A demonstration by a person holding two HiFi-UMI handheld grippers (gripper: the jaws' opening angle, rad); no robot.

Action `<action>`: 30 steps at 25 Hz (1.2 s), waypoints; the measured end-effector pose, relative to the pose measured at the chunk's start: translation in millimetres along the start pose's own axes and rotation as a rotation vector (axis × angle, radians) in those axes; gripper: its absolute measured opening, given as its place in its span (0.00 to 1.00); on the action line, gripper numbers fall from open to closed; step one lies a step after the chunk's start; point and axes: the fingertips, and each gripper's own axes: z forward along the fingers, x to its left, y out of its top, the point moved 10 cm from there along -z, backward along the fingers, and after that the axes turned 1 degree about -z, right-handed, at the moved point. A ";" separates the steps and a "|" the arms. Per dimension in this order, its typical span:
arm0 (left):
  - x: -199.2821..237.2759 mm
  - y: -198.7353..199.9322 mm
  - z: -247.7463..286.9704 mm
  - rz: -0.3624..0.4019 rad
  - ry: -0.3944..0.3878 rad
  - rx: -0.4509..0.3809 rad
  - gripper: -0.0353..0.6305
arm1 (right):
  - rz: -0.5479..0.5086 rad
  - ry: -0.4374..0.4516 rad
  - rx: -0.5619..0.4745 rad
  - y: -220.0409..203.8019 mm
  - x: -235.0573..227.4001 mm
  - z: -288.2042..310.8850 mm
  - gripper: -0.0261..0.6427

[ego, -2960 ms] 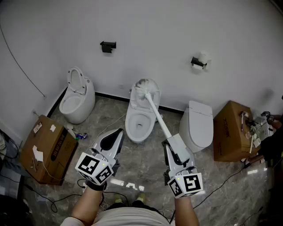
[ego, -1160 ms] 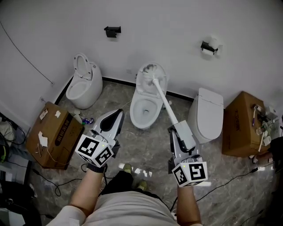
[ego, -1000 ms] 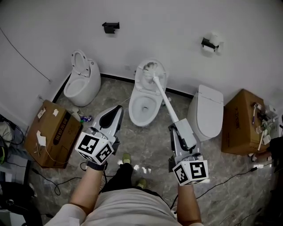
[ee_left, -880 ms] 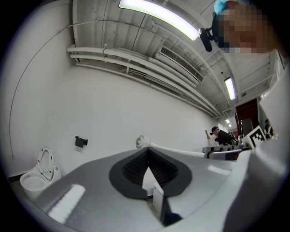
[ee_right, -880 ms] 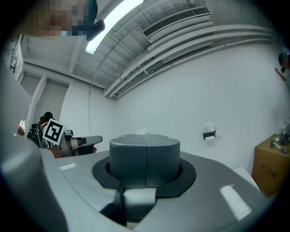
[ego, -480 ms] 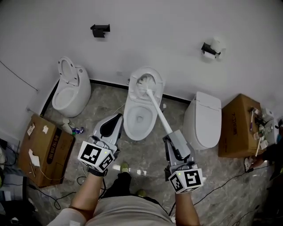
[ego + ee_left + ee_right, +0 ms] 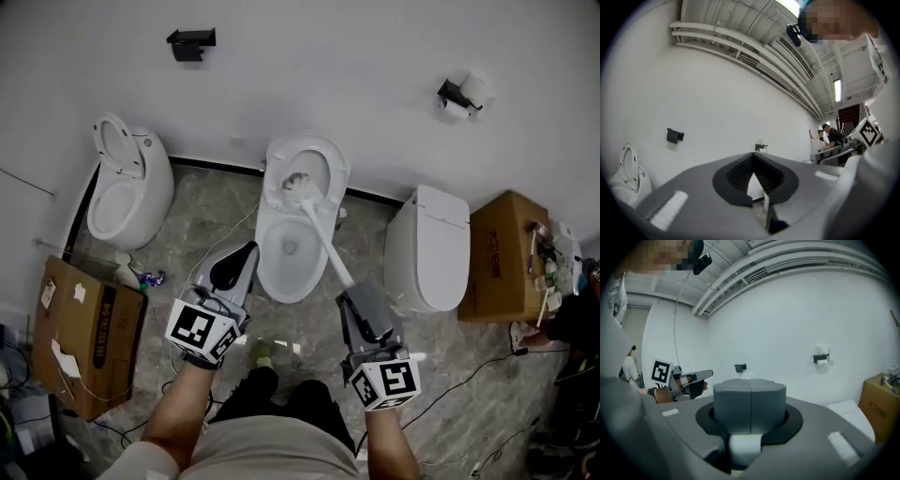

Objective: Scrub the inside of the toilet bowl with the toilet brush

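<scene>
**Head view.** We record the toilet brush (image 7: pixel 325 242) with its bristle head (image 7: pixel 297 185) at the rear of the open toilet bowl (image 7: pixel 267 246), above the drain. We cannot confirm contact with the porcelain. The white shaft runs back to the right gripper (image 7: pixel 354 300), which is clamped on its near end. The left gripper (image 7: pixel 239 261) hangs just beside the bowl's front rim. A second open toilet (image 7: pixel 122 192) and a closed-lid toilet (image 7: pixel 422 248) flank the bowl, and neither is involved.

**Left gripper view.** The jaws meet tip to tip with nothing between them. They face the wall, not the bowl.

**Right gripper view.** The jaws are closed around the white round shaft, which shows just below the pads.

**Assessment.** We judge the brush light, with a stiff plastic shaft and springy bristles. Held at its far end it gives reach, but it acts as a long lever. The smooth round shaft may twist or slide in the jaws under scrubbing pressure. A firm hold on the thicker grip end looks soundest.
</scene>
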 end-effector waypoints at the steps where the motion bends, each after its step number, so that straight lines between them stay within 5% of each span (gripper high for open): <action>1: 4.1 -5.3 3.8 -0.007 -0.002 0.008 0.06 | -0.003 -0.002 0.011 -3.4 0.3 6.3 0.28; 11: 29.5 -54.6 63.3 -0.044 -0.008 0.072 0.06 | 0.067 -0.014 0.132 -52.7 -43.3 66.9 0.28; 30: 85.5 -182.5 176.6 -0.109 0.150 0.218 0.06 | 0.031 0.170 0.424 -171.6 -147.0 231.7 0.28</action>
